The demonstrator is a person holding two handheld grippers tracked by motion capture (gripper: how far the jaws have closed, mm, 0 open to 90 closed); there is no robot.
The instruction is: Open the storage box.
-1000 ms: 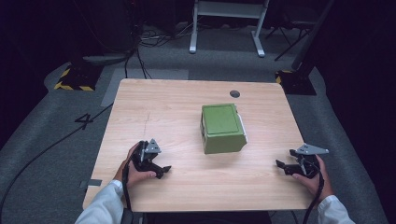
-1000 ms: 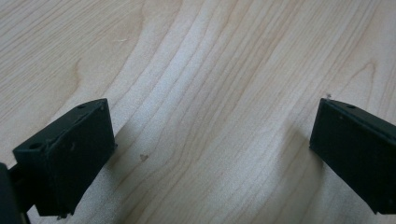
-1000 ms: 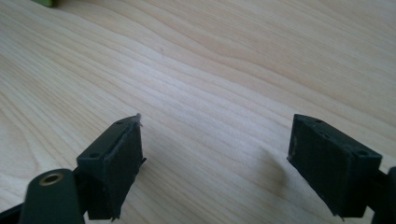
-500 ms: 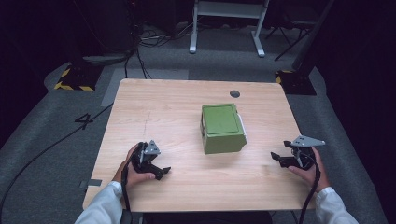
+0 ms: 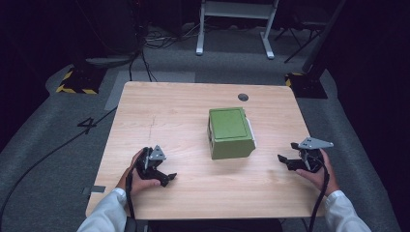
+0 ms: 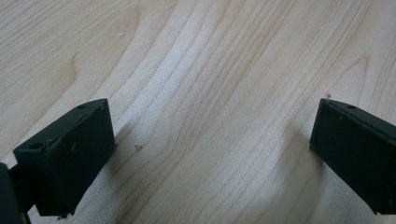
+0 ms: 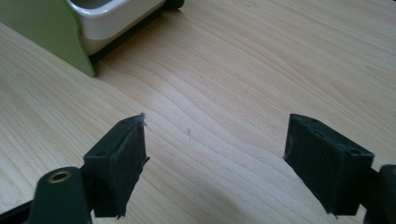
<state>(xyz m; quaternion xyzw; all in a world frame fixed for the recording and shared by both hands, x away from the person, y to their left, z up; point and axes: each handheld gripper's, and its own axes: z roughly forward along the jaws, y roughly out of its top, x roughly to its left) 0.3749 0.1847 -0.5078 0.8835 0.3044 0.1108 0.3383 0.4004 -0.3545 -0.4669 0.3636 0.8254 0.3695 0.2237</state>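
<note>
Nearest, at the front edge of the light wood-grain table [image 5: 183,111]: both hand-held black two-jaw grippers, one per hand, white sleeves coming in from below. Left gripper [image 5: 167,178] sits low on the tabletop near the front-left; its jaws stand wide apart w/ nothing but bare wood between them in the left gripper view [image 6: 212,140]. Right gripper [image 5: 285,162] is at the front-right, angled inward toward the box; jaws also wide, empty, wood between them [image 7: 215,154].

Progress, as a judgement: barely started. Nothing gripped, nothing touched; the reach, the grasp and whatever handling follows are all left. Right side looks closer to making contact than left.

Further in, approx. mid-table, slightly right of centre: the green box-shaped container w/ a flat lid [image 5: 229,131]. It stands upright and closed, square to the table, well apart from the left gripper, near the right one. In the right gripper view its green side panel [image 7: 42,28] flanks a white glossy inner tub on a dark base.

Beyond it, a small dark round grommet [image 5: 243,96] near the far edge.
</note>
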